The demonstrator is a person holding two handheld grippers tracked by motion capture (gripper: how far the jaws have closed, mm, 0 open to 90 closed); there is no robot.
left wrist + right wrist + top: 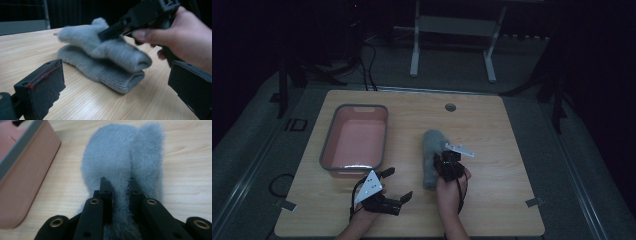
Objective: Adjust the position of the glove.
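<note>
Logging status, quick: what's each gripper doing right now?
Left gripper: open, holding nothing.
Right gripper: closed on the grey sock.

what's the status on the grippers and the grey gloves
Right gripper shut on top grey glove, lifting it off the second glove. Left gripper open, idle. Pink bin beside, nothing blocking.

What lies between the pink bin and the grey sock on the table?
Bare wood: in the high view nothing sits between the pink bin and the grey sock.
</note>
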